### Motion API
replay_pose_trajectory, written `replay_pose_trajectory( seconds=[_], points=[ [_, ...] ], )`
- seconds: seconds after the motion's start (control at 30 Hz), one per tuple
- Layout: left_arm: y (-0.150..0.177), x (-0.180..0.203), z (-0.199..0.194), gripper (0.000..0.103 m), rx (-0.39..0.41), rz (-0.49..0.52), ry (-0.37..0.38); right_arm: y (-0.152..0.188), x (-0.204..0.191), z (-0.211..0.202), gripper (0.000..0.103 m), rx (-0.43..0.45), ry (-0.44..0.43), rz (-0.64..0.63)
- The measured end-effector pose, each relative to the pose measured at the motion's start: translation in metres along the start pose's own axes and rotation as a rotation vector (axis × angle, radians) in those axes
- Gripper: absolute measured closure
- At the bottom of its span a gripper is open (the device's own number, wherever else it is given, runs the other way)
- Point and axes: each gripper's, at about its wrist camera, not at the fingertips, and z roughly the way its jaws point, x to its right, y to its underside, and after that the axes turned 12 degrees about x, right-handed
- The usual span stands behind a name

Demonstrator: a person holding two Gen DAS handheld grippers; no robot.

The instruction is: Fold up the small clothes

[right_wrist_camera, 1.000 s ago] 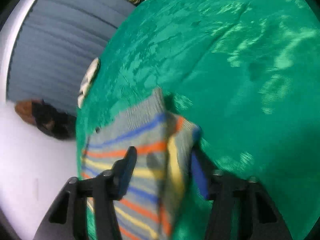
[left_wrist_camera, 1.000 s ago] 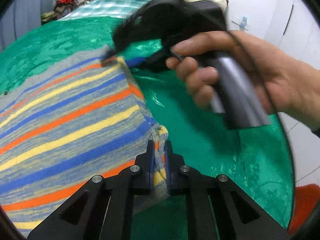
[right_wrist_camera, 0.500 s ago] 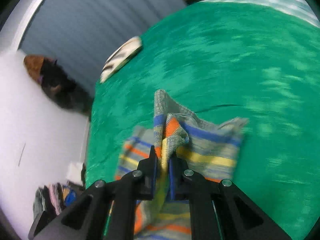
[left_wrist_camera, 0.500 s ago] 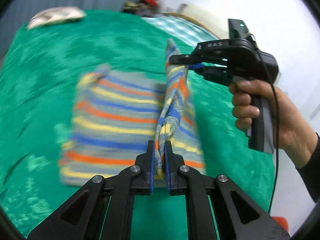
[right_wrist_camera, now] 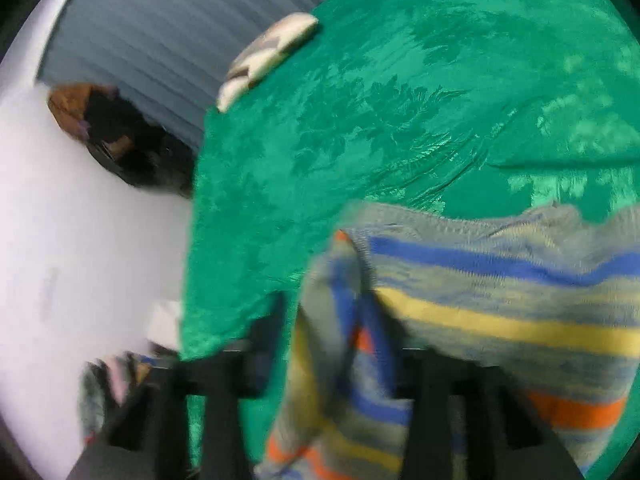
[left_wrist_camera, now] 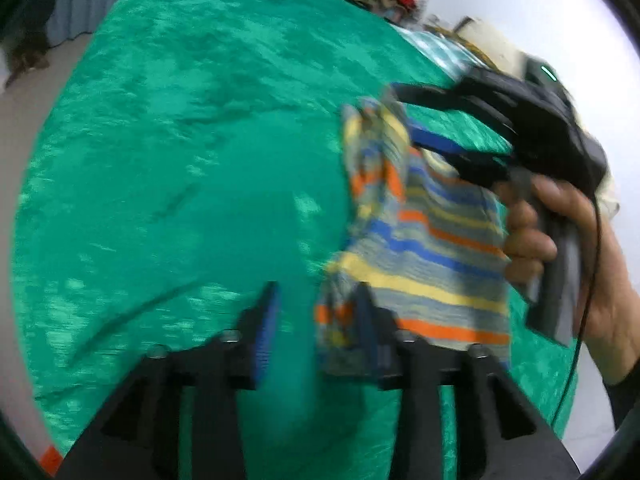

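Jaws on both grippers have just been opening: the left gripper [left_wrist_camera: 316,320] is standing spread with a corner of the striped garment [left_wrist_camera: 424,240] hanging against its right finger, unpinched, and the right gripper [right_wrist_camera: 332,340] is gaping with loose folds of the garment draped between its fingers. The garment is lying folded on the green bed cover [left_wrist_camera: 180,160]. No writing is showing legibly through the blur.

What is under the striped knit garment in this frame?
The striped knit garment lies folded on the shiny green bedspread, which shows all around it. Whatever is between its layers or directly beneath it is covered.
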Motion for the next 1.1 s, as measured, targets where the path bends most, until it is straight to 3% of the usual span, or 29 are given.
replay_pose_trajectory(
  seconds=[0.07, 0.13, 0.17, 0.2, 0.27, 0.33, 0.37, 0.43, 0.5, 0.53, 0.6, 0.63, 0.7, 0.8, 0.87, 0.93, 1.0, 1.03, 1.1],
  points=[
    [-0.011, -0.006, -0.017, 0.062, 0.051, -0.013, -0.019, -0.004, -0.004, -0.025, 0.050, 0.071, -0.003, -0.032],
    [-0.022, -0.003, -0.036, 0.064, 0.113, -0.006, 0.000, -0.004, -0.005, -0.062, 0.050, 0.135, 0.065, -0.130],
    [-0.026, 0.003, -0.044, 0.068, 0.135, 0.013, 0.024, -0.001, -0.007, -0.078, 0.050, 0.143, 0.103, -0.195],
    [-0.028, 0.012, -0.049, 0.079, 0.142, 0.044, 0.072, 0.006, -0.008, -0.098, 0.050, 0.141, 0.151, -0.290],
    [-0.027, 0.034, -0.047, 0.090, 0.126, 0.102, 0.189, 0.025, -0.008, -0.125, 0.051, 0.117, 0.230, -0.421],
    [-0.019, 0.058, -0.032, 0.094, 0.058, 0.168, 0.300, 0.050, -0.007, -0.146, 0.056, 0.075, 0.232, -0.488],
    [-0.014, 0.065, -0.018, 0.094, 0.018, 0.198, 0.316, 0.063, -0.009, -0.152, 0.059, 0.051, 0.210, -0.509],
    [-0.005, 0.060, 0.012, 0.095, -0.045, 0.208, 0.247, 0.091, -0.015, -0.155, 0.069, 0.007, 0.138, -0.545],
    [0.002, 0.043, 0.033, 0.097, -0.105, 0.192, 0.162, 0.117, -0.016, -0.147, 0.071, -0.052, 0.061, -0.554],
    [0.006, 0.031, 0.038, 0.102, -0.130, 0.196, 0.118, 0.132, -0.010, -0.134, 0.074, -0.111, 0.066, -0.560],
    [0.005, 0.024, 0.029, 0.102, -0.148, 0.188, 0.132, 0.157, 0.007, -0.112, 0.075, -0.227, 0.159, -0.602],
    [0.002, 0.026, 0.021, 0.102, -0.134, 0.210, 0.116, 0.158, 0.008, -0.118, 0.076, -0.200, 0.141, -0.602],
    [-0.013, 0.038, 0.008, 0.098, -0.080, 0.267, 0.129, 0.142, 0.007, -0.130, 0.076, -0.165, 0.117, -0.543],
    [-0.043, 0.069, 0.019, 0.097, -0.045, 0.287, 0.259, 0.098, 0.001, -0.147, 0.076, -0.045, 0.105, -0.520],
    [-0.055, 0.088, 0.043, 0.097, -0.044, 0.316, 0.302, 0.063, 0.001, -0.139, 0.076, 0.000, 0.142, -0.528],
    [-0.066, 0.094, 0.077, 0.095, -0.048, 0.324, 0.263, 0.034, 0.003, -0.118, 0.076, 0.022, 0.171, -0.535],
    [-0.081, 0.079, 0.126, 0.095, -0.075, 0.262, 0.163, 0.016, 0.013, -0.094, 0.076, 0.038, 0.208, -0.527],
    [-0.083, 0.069, 0.141, 0.101, -0.095, 0.233, 0.135, 0.012, 0.021, -0.079, 0.076, 0.032, 0.240, -0.516],
    [-0.088, 0.044, 0.150, 0.101, -0.116, 0.144, 0.164, 0.017, 0.050, -0.046, 0.076, -0.067, 0.321, -0.449]
  ],
)
